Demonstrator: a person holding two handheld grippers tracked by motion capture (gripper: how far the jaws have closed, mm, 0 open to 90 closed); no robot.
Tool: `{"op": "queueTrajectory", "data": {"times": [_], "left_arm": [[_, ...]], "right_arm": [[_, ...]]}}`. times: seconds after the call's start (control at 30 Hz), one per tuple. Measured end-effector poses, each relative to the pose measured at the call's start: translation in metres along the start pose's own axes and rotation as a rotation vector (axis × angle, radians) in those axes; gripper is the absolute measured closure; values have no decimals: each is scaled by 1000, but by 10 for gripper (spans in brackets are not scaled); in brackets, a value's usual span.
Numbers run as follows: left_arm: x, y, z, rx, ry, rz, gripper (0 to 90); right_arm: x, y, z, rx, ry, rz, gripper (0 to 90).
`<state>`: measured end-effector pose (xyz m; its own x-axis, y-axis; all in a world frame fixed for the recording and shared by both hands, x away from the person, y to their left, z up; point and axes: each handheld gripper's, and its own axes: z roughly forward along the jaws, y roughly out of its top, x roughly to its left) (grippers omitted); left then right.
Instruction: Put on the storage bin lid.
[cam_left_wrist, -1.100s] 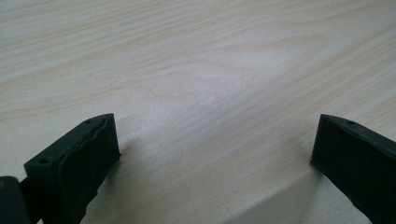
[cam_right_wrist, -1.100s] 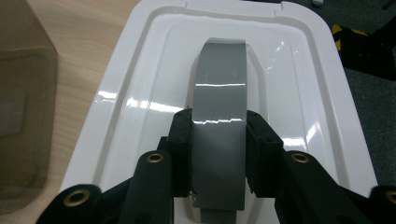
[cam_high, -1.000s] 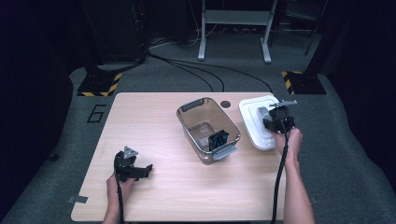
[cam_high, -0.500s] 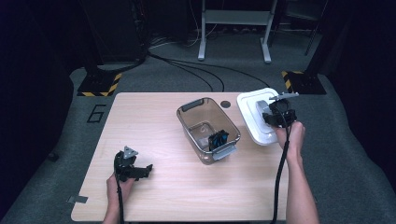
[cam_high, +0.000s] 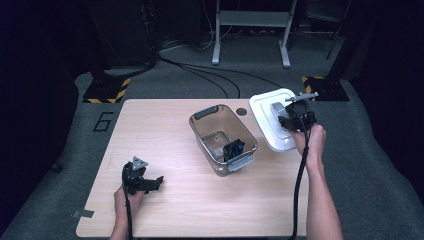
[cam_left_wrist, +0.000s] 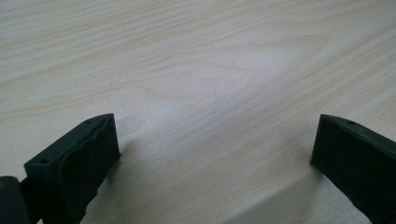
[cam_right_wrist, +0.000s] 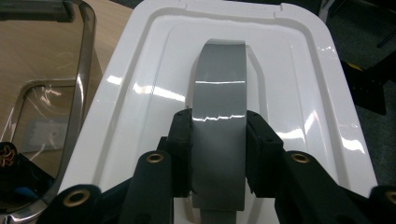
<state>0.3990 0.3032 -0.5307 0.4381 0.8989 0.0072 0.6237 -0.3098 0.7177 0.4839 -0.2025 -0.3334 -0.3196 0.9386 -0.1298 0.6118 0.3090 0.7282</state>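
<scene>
The right tool (cam_right_wrist: 218, 140) is clamped on the grey handle (cam_right_wrist: 219, 93) of the white lid (cam_high: 272, 120), held over the tabletop's (cam_high: 165, 125) right edge. The left tool (cam_high: 142, 180) rests gaping near the front left corner. The clear bin (cam_high: 220, 135) at centre holds a black-and-blue object (cam_high: 233, 150).

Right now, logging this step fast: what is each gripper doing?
Left gripper: open, holding nothing, low over the table.
Right gripper: shut on the grey handle of the white lid.

Right gripper (cam_right_wrist: 218, 154) clamped; left gripper (cam_left_wrist: 210, 158) agape.
</scene>
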Motion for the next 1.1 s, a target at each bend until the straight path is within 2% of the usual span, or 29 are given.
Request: {"op": "queueTrajectory", "data": {"times": [0.63, 1.1], "left_arm": [[0, 0, 0, -1, 0, -1, 7], [-1, 0, 0, -5, -1, -11, 7]], "right_arm": [[26, 25, -17, -22, 42, -64, 670], [50, 42, -16, -28, 90, -106, 669]]}}
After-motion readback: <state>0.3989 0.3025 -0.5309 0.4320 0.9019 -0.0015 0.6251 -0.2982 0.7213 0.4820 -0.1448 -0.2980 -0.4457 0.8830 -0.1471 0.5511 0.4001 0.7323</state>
